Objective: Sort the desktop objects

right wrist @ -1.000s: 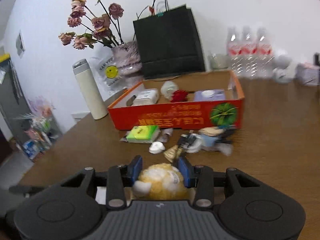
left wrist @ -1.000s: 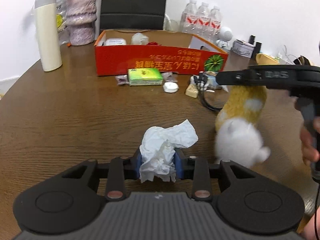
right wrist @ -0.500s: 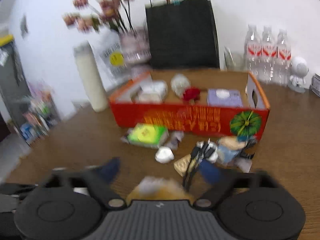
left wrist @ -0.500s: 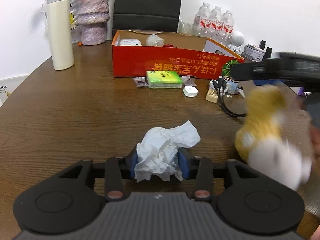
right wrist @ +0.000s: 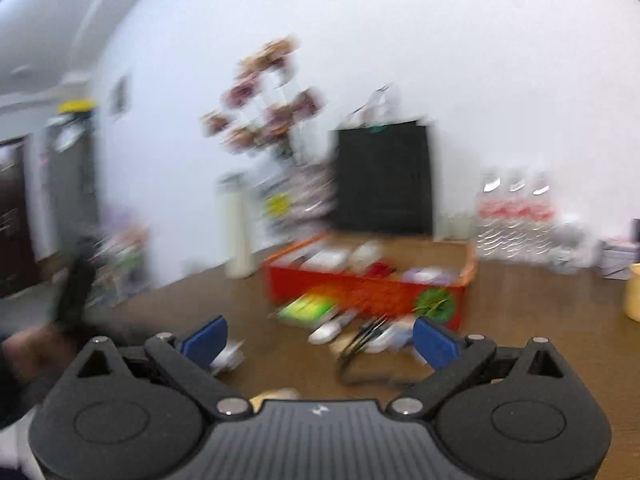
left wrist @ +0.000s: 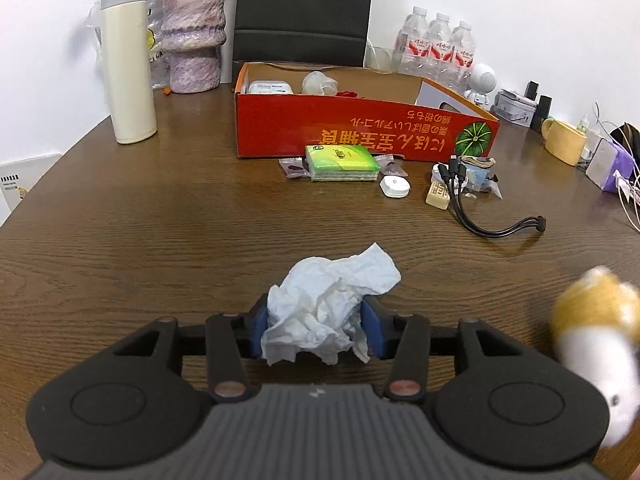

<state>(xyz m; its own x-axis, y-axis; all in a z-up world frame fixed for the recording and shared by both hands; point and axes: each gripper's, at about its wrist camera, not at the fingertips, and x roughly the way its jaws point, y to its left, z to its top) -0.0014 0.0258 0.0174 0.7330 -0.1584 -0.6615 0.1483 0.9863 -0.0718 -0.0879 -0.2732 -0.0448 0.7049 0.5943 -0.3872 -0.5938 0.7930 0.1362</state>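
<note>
My left gripper is shut on a crumpled white tissue, low over the brown table. A yellow and white plush toy shows blurred at the right edge of the left wrist view, free of any gripper. My right gripper is open and empty, its blue pads wide apart; that view is blurred. The red cardboard box stands at the back with several items inside; it also shows in the right wrist view.
Before the box lie a green tissue pack, a small white disc, a cream block and a black cable. A white flask, vase, water bottles and yellow mug stand around.
My right gripper has opened and let go of the plush toy, then swung upward. The toy has dropped to the lower right. My left gripper still holds the tissue and has pulled back.
</note>
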